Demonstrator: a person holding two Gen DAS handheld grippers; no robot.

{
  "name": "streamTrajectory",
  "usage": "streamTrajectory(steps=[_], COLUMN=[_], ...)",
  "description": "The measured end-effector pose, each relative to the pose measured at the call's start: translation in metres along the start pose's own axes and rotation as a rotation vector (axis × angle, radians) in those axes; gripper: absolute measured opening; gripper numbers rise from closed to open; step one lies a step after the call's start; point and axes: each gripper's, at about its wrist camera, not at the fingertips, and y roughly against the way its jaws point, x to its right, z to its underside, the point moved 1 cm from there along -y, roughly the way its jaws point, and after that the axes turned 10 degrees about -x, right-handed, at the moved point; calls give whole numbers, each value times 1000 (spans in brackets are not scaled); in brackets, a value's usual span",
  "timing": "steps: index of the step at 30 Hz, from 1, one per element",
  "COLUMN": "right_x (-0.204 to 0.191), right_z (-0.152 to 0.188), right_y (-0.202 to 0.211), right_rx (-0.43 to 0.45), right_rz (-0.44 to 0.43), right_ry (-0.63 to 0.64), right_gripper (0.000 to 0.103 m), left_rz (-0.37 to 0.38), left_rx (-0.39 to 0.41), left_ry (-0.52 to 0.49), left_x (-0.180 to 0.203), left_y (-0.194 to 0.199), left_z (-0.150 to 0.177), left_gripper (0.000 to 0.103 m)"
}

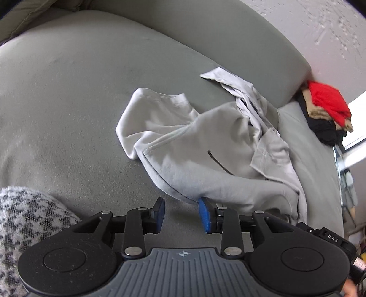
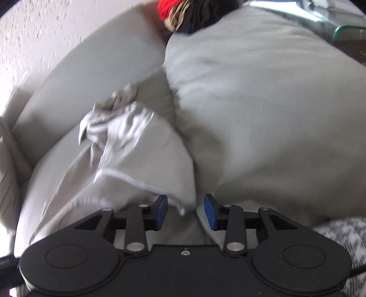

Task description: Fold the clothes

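Note:
A crumpled light grey garment [image 1: 205,148] with a dark pocket slit lies on the grey sofa seat [image 1: 68,102]. My left gripper [image 1: 181,213] is open just in front of the garment's near edge; the cloth hangs over its right blue pad [image 1: 204,214], with nothing between the pads. In the right wrist view the same garment [image 2: 137,155] lies bunched by the seam between two cushions. My right gripper [image 2: 185,211] is open, and a corner of the cloth reaches into the gap between its fingers without being clamped.
Folded clothes, red on top of tan and black [image 1: 329,109], are stacked at the sofa's far end, also visible as the red and black pile [image 2: 183,13]. A black-and-white patterned sleeve [image 1: 27,217] shows at the lower left. The sofa backrest [image 1: 205,34] and textured wall [image 1: 320,27] lie behind.

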Motion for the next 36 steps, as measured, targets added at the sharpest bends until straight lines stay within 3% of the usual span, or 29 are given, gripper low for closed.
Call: streamTrajectory(steps=[3,7,12,14,18,19,21,22,26,27,28,32,36], right_x=[2,3,7,8,8,8,8,7,-6,-10,-14,-29,-26], right_z=[-1,-1,-4,-4,-6,-6,-6,-6,-5,-5,-6,-10,-22], right_y=[-2,0,1,0,0,-1,-1,0,-4,-4,-2,8,52], right_rx=[7,22,15,13,12,12,15,23,48,55,65,99,87], right_rz=[-6,-22,-53,-55,-47,-45,-34,-15,63,79,89,113,-42], right_ry=[3,6,-23,-26,-27,-27,-22,-9,102,128,146,202,91], right_gripper=[36,36,36,36,36,36,36,36,22,16,2,2,2], left_rz=[47,97,177,249,335,335,317,308,271,262,251,210,217], left_rx=[65,117,100,88,53,50,55,58,69,73,77,97,107], left_ry=[31,72,174,217,221,212,184,170,114,102,91,39,-12], left_x=[-9,-22,-44,-54,-54,-52,-46,-43,-30,-27,-24,-14,-5], left_y=[11,20,8,2,-10,-12,-11,-11,-10,-9,-7,7,31], left_z=[-1,-7,-23,-27,-36,-37,-39,-40,-44,-45,-46,-49,-53], left_gripper=[39,39,35,35,28,24,2,0,0,0,0,0,0])
